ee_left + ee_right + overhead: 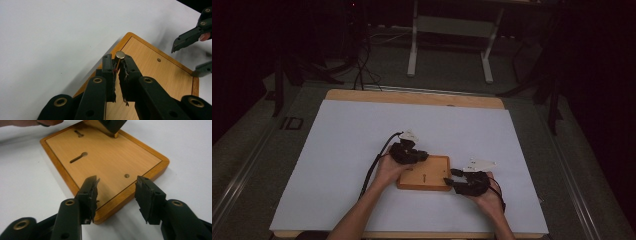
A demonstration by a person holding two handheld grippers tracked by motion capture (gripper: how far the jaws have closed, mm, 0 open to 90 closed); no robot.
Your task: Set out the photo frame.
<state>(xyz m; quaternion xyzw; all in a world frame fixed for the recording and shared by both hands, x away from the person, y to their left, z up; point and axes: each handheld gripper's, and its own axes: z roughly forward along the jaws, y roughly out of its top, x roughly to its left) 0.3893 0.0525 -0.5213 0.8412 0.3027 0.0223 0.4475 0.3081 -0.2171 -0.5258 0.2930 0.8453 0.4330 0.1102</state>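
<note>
Nearest me the right gripper point(116, 195) hangs wide open over the wooden board's point(105, 157) near edge, while farther along the left gripper point(120, 62) already pinches a small metal-capped pin point(120, 54), not yet seated in the board.

A large white sheet point(362, 165) covers nearly the whole top of the wooden counter point(412, 96), leaving a bare strip of light wood along the far edge. Beyond that far edge, on the grey floor point(447, 75), stands a white metal frame with two legs point(414, 50). Black cables point(359, 70) trail over the floor past the counter's far left corner. The surroundings lie in darkness.
</note>
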